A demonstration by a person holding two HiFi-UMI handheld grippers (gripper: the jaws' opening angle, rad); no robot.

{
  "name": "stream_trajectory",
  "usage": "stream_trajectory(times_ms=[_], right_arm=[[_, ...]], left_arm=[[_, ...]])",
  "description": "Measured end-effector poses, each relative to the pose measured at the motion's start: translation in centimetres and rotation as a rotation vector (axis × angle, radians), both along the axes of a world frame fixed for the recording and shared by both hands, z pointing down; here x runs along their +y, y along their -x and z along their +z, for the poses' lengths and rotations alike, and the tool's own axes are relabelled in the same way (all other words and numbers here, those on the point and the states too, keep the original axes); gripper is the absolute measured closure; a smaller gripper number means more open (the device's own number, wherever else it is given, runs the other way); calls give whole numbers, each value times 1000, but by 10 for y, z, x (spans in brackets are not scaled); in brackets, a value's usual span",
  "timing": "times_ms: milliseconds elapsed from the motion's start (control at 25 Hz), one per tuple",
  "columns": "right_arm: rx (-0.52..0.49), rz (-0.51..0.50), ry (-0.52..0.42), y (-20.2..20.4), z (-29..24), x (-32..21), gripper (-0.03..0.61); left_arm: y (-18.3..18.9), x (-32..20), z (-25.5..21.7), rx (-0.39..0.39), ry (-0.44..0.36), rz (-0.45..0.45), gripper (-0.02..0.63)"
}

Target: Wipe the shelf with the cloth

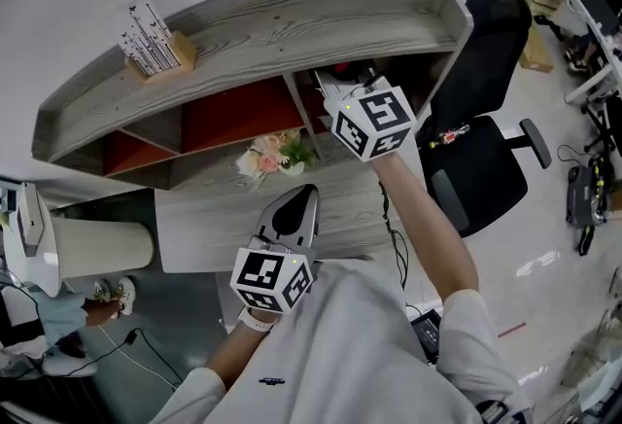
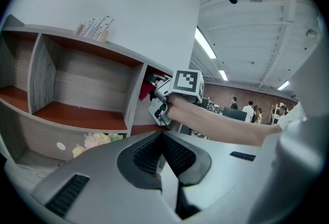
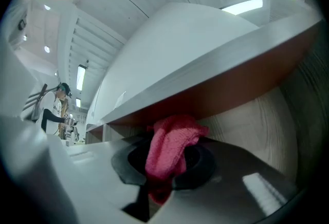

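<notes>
The grey wood shelf (image 1: 272, 23) has red-brown inner boards (image 2: 82, 115). My right gripper (image 1: 346, 82) reaches into its right-hand compartment, under the top board. It is shut on a pink-red cloth (image 3: 169, 151), which bunches up between the jaws close to the compartment's pale wood panel (image 3: 257, 130). From the left gripper view the cloth (image 2: 145, 86) shows as a red patch in front of the right gripper (image 2: 156, 100). My left gripper (image 1: 302, 196) hovers over the desk below the shelf, jaws together with nothing between them (image 2: 162, 138).
A small box of striped sticks (image 1: 155, 43) stands on the shelf top at the left. Pale flowers (image 1: 274, 156) lie on the grey desk (image 1: 214, 223) under the shelf. A black office chair (image 1: 486, 140) is at the right, a white cylinder (image 1: 97, 247) at the left.
</notes>
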State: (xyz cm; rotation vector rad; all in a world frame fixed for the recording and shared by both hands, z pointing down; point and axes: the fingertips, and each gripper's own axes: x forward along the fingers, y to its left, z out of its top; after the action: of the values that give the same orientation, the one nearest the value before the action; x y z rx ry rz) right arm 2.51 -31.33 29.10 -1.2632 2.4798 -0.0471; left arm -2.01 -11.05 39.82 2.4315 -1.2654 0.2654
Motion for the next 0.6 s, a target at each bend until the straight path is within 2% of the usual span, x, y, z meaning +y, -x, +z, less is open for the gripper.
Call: stream_trajectory(times_ms=[160,360,600], right_arm=[[50,-60,-36,21,-1,14,531],[56,-128,-63,20,0,43,531],[100,-83,-88,8,-9,84,528]], left_arm=[[4,-2,0,0,0,-7,607],[10,-4,1,4,-1,-17,607],[16,-7,4,13,6,-22,607]])
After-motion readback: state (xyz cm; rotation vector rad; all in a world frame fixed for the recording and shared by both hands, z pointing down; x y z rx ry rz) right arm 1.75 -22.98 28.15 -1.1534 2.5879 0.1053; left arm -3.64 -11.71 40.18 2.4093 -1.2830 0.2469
